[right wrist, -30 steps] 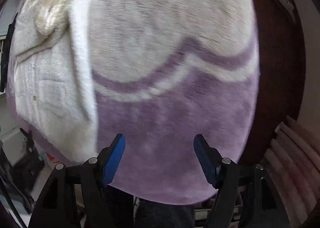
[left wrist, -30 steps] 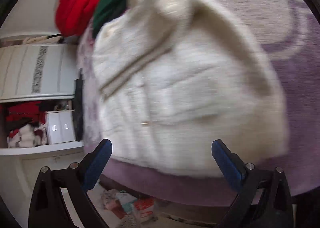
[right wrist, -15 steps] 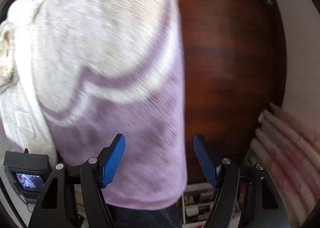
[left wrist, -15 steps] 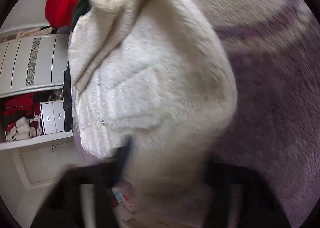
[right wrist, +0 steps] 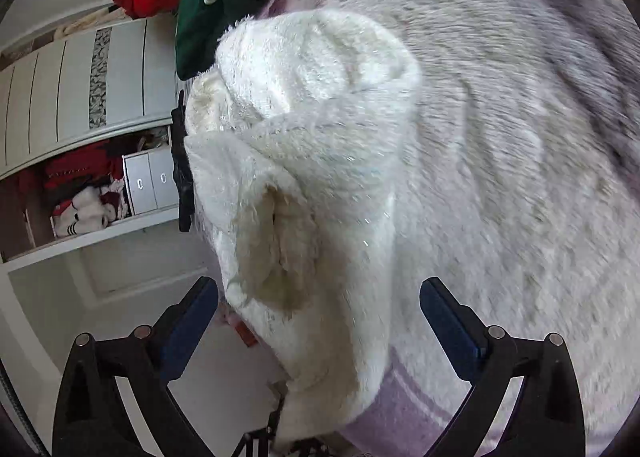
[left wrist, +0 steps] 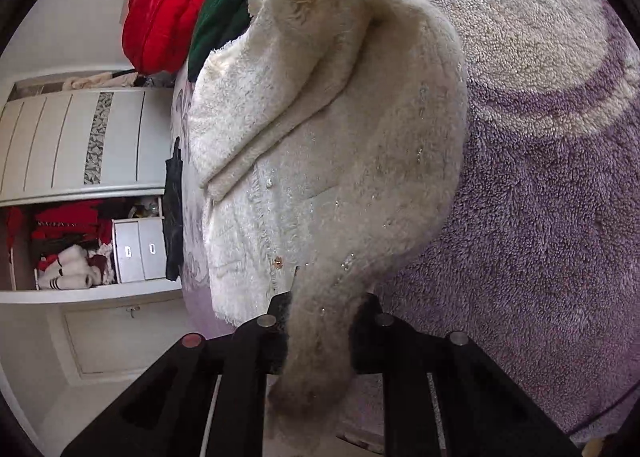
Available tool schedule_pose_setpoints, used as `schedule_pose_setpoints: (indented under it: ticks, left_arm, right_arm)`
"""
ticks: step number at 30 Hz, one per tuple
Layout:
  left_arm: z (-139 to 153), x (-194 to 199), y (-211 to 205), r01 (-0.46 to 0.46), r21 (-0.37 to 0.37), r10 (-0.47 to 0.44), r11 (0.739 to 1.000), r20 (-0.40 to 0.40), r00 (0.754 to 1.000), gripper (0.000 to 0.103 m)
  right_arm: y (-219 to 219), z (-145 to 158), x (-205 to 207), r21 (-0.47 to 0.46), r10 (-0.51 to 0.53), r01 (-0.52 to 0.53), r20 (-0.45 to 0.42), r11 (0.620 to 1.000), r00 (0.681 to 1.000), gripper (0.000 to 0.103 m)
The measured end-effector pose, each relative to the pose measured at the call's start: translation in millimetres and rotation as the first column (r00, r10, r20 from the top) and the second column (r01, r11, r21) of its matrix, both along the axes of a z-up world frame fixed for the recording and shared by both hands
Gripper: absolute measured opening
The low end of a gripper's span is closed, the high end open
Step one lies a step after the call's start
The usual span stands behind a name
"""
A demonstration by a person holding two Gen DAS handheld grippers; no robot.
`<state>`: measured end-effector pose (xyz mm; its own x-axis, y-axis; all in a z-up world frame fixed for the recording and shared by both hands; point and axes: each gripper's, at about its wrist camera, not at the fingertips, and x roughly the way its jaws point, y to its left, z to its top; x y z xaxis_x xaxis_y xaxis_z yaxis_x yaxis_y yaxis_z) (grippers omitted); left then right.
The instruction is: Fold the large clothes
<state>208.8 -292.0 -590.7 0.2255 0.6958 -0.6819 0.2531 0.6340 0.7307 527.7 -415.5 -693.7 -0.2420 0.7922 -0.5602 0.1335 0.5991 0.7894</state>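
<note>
Blanket (left wrist: 540, 185) of purple and cream plush covers the surface where the work is done, and its thick pile fills the right side of both views. At the left of the room stands a white wardrobe (left wrist: 76, 145) with a sliding door, and below the door an open shelf (left wrist: 72, 295) holds red and white clothes beside a small grey box with two drawers (left wrist: 138, 251). One cream fluffy garment (left wrist: 320, 161) lies on the blanket near its left edge, partly folded, with one layer turned over the other. In the left wrist view a sleeve or corner of this garment hangs down between the fingers of the left gripper (left wrist: 320, 321), and the jaws are closed tight on it. In the right wrist view the right gripper (right wrist: 318, 321) has its jaws spread wide, and the lower end of the same garment (right wrist: 312, 197) sits between the two blue pads (right wrist: 450, 331) without touching them clearly. Behind the cream garment, at the far end of the blanket, there are two more pieces: one red garment (left wrist: 164, 17) and one green garment with white stripes (left wrist: 224, 5), touching each other. One dark cloth (left wrist: 174, 213) hangs at the blanket's left edge.
</note>
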Motion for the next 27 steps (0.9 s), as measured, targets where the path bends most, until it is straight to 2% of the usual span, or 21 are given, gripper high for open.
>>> schedule_pose_setpoints:
  ticks: [2, 4, 5, 7, 8, 9, 12, 13, 15, 17, 20, 22, 24, 25, 26, 27]
  left_arm:
    - [4, 1, 6, -0.007, -0.020, 0.008, 1.000, 0.009, 1.000, 0.013]
    - [9, 4, 17, -0.035, -0.094, 0.036, 0.995, 0.007, 0.999, 0.013]
    - [12, 8, 28, -0.046, -0.119, 0.047, 0.992, 0.008, 0.999, 0.013]
    - [19, 10, 41, -0.058, -0.152, 0.062, 0.987, 0.024, 0.998, 0.013]
    - [22, 10, 47, -0.061, -0.163, 0.067, 0.985, 0.033, 0.997, 0.013]
    - [26, 11, 53, -0.065, -0.178, 0.074, 0.982, 0.044, 0.996, 0.013]
    - [40, 13, 76, -0.080, -0.225, 0.099, 0.971, 0.073, 0.992, 0.013]
    - [45, 12, 84, -0.090, -0.245, 0.113, 0.966, 0.082, 0.990, 0.013]
    - [61, 11, 108, -0.130, -0.322, 0.167, 0.938, 0.091, 0.982, 0.013]
    - [78, 10, 139, -0.175, -0.409, 0.228, 0.895, 0.084, 0.970, 0.013]
    - [101, 10, 205, -0.268, -0.568, 0.360, 0.778, 0.053, 0.931, 0.013]
    - [112, 11, 258, -0.327, -0.647, 0.453, 0.689, 0.031, 0.891, 0.013]
    - [110, 12, 303, -0.373, -0.696, 0.523, 0.614, 0.004, 0.852, 0.013]
    - [105, 12, 329, -0.396, -0.717, 0.561, 0.574, -0.008, 0.828, 0.014]
    - [99, 11, 347, -0.418, -0.726, 0.591, 0.546, -0.020, 0.807, 0.016]
    - [89, 12, 371, -0.442, -0.741, 0.624, 0.505, -0.040, 0.780, 0.017]
  right_arm:
    - [25, -9, -3, -0.019, 0.042, -0.042, 0.029, 0.999, 0.999, 0.102]
    - [47, -15, 11, -0.101, 0.089, -0.082, 0.062, 0.991, 0.994, 0.102]
    - [51, -23, 13, -0.138, 0.100, -0.094, 0.042, 0.986, 0.994, 0.102]
    - [49, -36, 17, -0.150, 0.053, -0.055, -0.017, 0.987, 0.998, 0.102]
    - [49, -35, 19, -0.143, 0.030, -0.034, -0.026, 0.989, 0.999, 0.088]
    - [48, -30, 22, -0.131, 0.005, -0.007, -0.018, 0.991, 1.000, 0.048]
    - [56, -9, 26, -0.165, 0.016, -0.017, -0.005, 0.986, 1.000, 0.028]
    - [61, 2, 26, -0.176, 0.027, -0.025, 0.009, 0.984, 1.000, 0.027]
    - [67, 26, 32, -0.187, 0.030, -0.025, 0.023, 0.982, 0.999, 0.024]
    - [74, 57, 34, -0.182, 0.021, -0.014, 0.033, 0.983, 0.999, 0.023]
    - [108, 112, 37, -0.193, 0.044, -0.028, 0.081, 0.981, 0.996, 0.023]
    - [151, 144, 40, -0.220, 0.087, -0.062, 0.108, 0.973, 0.990, 0.023]
    - [192, 168, 42, -0.263, 0.142, -0.106, 0.123, 0.959, 0.982, 0.023]
    - [220, 174, 46, -0.296, 0.170, -0.126, 0.128, 0.947, 0.977, 0.023]
    - [250, 176, 50, -0.339, 0.200, -0.144, 0.134, 0.930, 0.971, 0.023]
    - [264, 176, 52, -0.367, 0.226, -0.165, 0.130, 0.915, 0.965, 0.023]
